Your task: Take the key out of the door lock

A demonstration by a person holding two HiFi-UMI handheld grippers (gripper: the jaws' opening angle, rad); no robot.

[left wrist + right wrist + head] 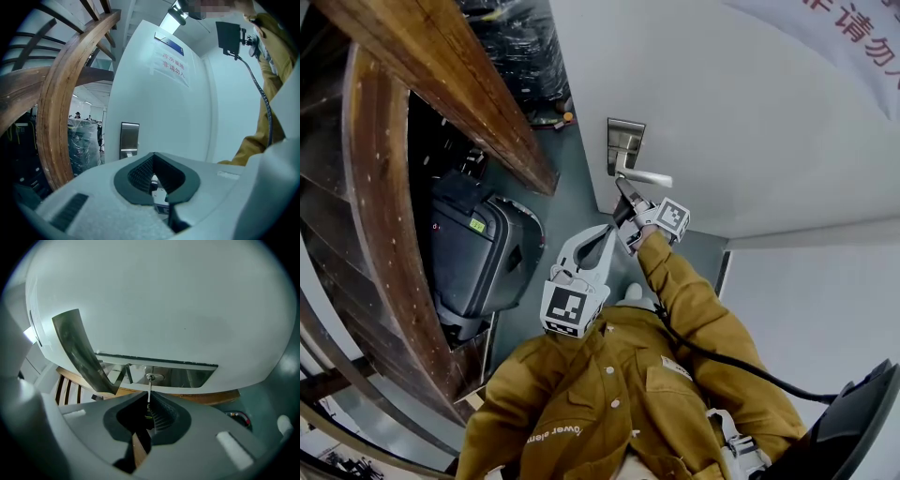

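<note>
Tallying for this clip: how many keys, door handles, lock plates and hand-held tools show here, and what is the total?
key: 1
door handle: 1
lock plate: 1
tools, left tool and right tool: 2
Total: 5

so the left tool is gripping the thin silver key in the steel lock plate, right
Not the left: the right tool grips the thin silver key in the steel lock plate, as the right gripper view shows. The left tool is shut on nothing.
</note>
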